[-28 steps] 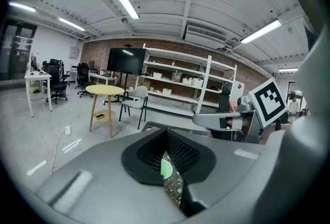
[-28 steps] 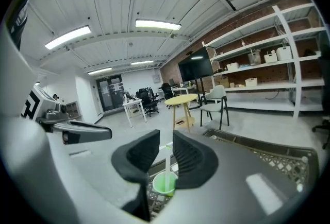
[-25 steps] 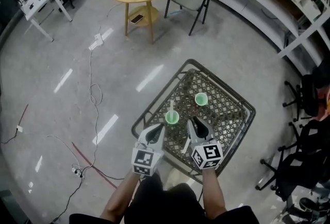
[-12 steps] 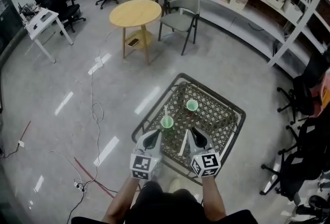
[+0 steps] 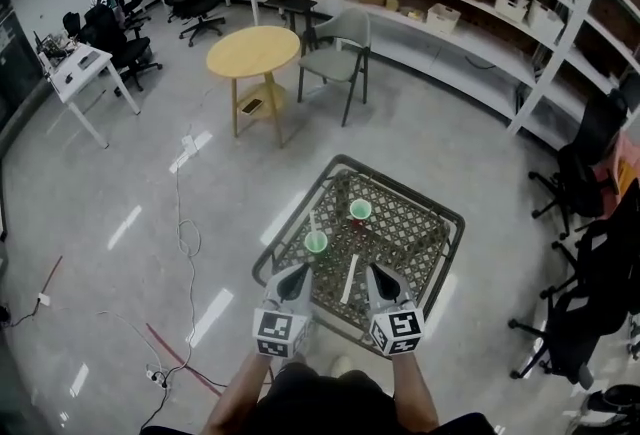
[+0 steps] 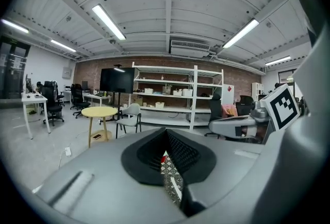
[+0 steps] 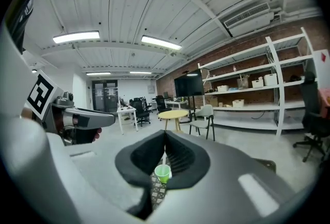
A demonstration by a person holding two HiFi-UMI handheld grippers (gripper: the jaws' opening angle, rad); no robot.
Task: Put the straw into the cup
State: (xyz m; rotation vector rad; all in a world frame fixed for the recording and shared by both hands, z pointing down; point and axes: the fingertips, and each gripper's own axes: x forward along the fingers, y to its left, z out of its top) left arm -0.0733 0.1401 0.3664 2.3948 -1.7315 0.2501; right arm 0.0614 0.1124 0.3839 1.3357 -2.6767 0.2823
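Two green cups stand on a metal lattice table [image 5: 440,223]. The nearer cup [image 5: 316,242] has a white straw [image 5: 311,224] upright in it; the farther cup [image 5: 360,210] looks empty. A second white straw [image 5: 349,280] lies flat on the lattice between my two grippers. My left gripper [image 5: 300,269] is shut and holds nothing, a short way on the near side of the cup with the straw. My right gripper [image 5: 372,270] is also shut and empty. The right gripper view shows that cup [image 7: 162,172] below its closed tips [image 7: 165,133]. The left gripper view shows lattice and the loose straw [image 6: 176,187] below its tips [image 6: 165,131].
A round yellow table [image 5: 253,51] and a grey chair [image 5: 338,40] stand beyond the lattice table. Shelving [image 5: 470,13] lines the far wall. Office chairs [image 5: 585,263] are at the right, and cables [image 5: 185,223] trail over the floor on the left.
Both grippers have drawn back from the cups toward the table's near edge and risen. The loose straw stays on the lattice.
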